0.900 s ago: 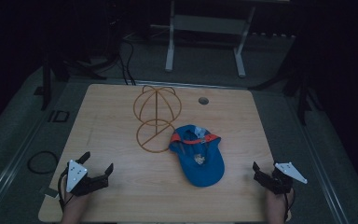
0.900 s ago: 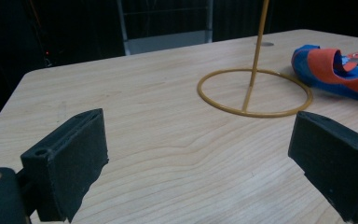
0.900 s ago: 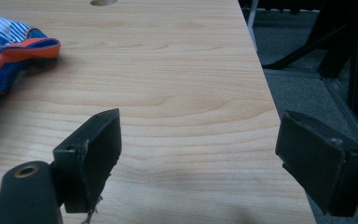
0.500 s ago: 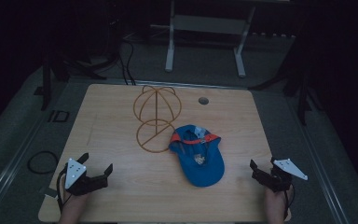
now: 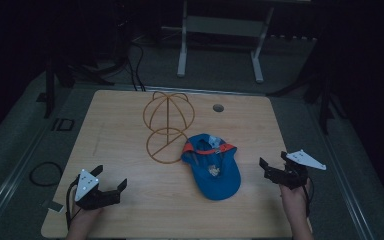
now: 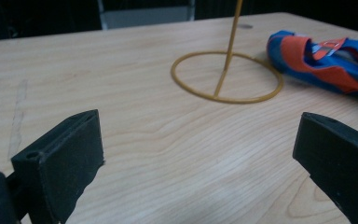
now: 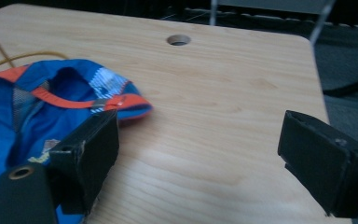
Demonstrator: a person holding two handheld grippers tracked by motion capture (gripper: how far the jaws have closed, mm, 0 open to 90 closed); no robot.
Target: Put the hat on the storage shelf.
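Right tool (image 5: pixel 275 170) has crept in toward the cap since a moment ago; left tool (image 5: pixel 111 181) hasn't moved. Both gape wide, empty. Blue cap (image 5: pixel 211 166) lies upturned mid-bench (image 5: pixel 130 115), touching the wire stand (image 5: pixel 167 125). Grab looks imminent.

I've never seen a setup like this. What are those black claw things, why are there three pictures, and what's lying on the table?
There is no robot here. A person holds a two-jaw tool in each hand: the left gripper and the right gripper. One picture comes from a camera above, looking down on the wooden table. The other two come from small cameras riding on each gripper, so the black blocks at the bottom of those views are the gripper's own jaws. On the table lies a blue cap with orange trim, upside down, beside a yellow wire stand with a ring base. Both grippers are open, hold nothing, and hover near the table's front edge.
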